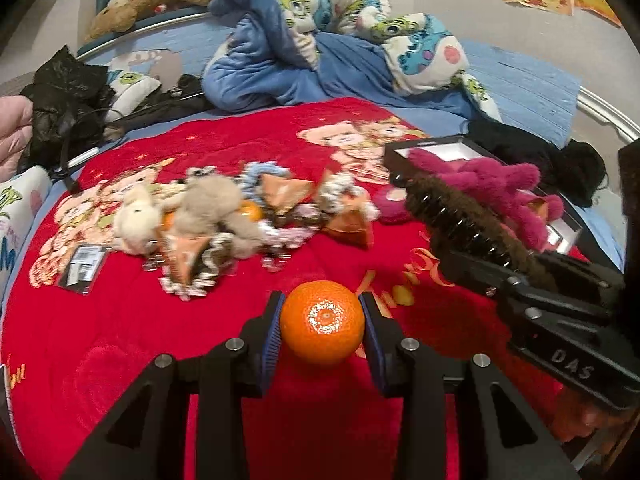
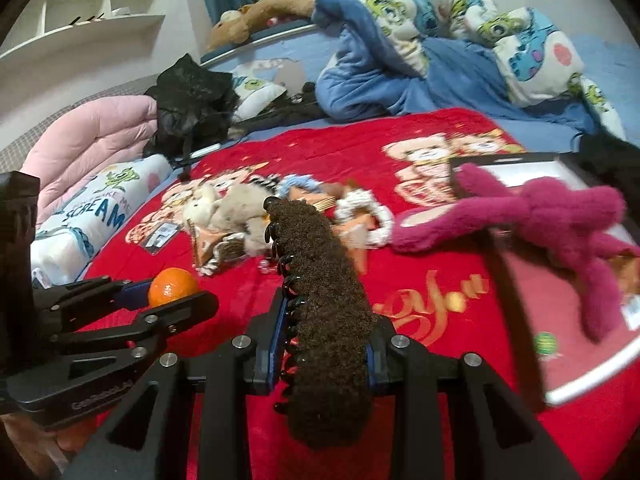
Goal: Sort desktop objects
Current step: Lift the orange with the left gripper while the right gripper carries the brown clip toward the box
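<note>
Red fleece blanket [image 1: 132,320] w/ bear print covers the near part of the bed; a rumpled blue cartoon-print quilt [image 1: 320,40] is heaped behind it. Magenta plush toy [image 2: 540,216] sprawls at the right, lying partly over a dark-framed shallow box [image 2: 520,168] w/ a white inside. Mid-blanket sits a jumbled pile of small stuff: beige plush toy [image 1: 212,204], cream one touching it on the left, scrunchies, orange triangular packets, another orange fruit half-buried. Black tag card [image 1: 82,268] lies apart, left of the pile.

Right gripper [image 2: 324,344] is clamped on a long brown fuzzy hair claw [image 2: 320,300], black teeth along its left edge, clip sticking out fwd past the fingertips, held above the blanket. Left gripper [image 1: 322,328], beside it to the left, is closed on a tangerine [image 1: 322,326], pinched btwn the blue pads, also off the blanket.
</note>
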Motion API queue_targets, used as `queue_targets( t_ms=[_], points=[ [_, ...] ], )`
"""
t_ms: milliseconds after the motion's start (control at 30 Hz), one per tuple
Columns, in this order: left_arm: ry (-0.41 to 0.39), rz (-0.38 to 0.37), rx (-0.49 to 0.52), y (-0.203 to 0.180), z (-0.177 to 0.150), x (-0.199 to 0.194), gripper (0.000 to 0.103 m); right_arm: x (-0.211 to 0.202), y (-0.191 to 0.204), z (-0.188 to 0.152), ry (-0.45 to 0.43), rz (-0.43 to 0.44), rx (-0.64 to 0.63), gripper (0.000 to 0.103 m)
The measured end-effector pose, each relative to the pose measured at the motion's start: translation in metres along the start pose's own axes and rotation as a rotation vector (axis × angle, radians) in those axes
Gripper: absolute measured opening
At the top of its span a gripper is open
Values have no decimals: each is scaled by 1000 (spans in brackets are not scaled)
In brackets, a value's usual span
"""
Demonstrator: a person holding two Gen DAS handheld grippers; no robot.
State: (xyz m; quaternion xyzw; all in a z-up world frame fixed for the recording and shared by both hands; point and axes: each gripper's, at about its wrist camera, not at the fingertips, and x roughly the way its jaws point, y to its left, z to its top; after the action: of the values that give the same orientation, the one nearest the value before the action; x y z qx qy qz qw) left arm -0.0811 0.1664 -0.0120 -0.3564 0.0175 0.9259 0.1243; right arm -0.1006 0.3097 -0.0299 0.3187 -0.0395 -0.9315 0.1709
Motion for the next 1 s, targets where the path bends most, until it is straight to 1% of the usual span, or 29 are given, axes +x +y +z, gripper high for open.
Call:
queue_targets(
  t_ms=[267,367,500,633,833,933,1000],
  points=[
    [10,-66,26,-55,0,11,38,-55,-41,-7,-36,-113,49,30],
    [1,-90,88,-90,0,8,38,-77,-57,-12,-50,-161,80,30],
    [-33,-166,177,-135,-1,-11,38,-111,-81,-16,-91,-218,126,30],
    [-46,-222,208,-167,-2,-16,38,-143,-104,-24,-122,-282,160,30],
    [-22,-211,188,-197,3,0,38,-176,-139,-41,-141,-355,235,30],
    [-14,-219,184,-201,5,5,38,-181,-147,-47,-143,-366,249,30],
    [-9,-222,178,-201,6,7,38,-180,-151,-48,-123,-379,262,30]
  ],
)
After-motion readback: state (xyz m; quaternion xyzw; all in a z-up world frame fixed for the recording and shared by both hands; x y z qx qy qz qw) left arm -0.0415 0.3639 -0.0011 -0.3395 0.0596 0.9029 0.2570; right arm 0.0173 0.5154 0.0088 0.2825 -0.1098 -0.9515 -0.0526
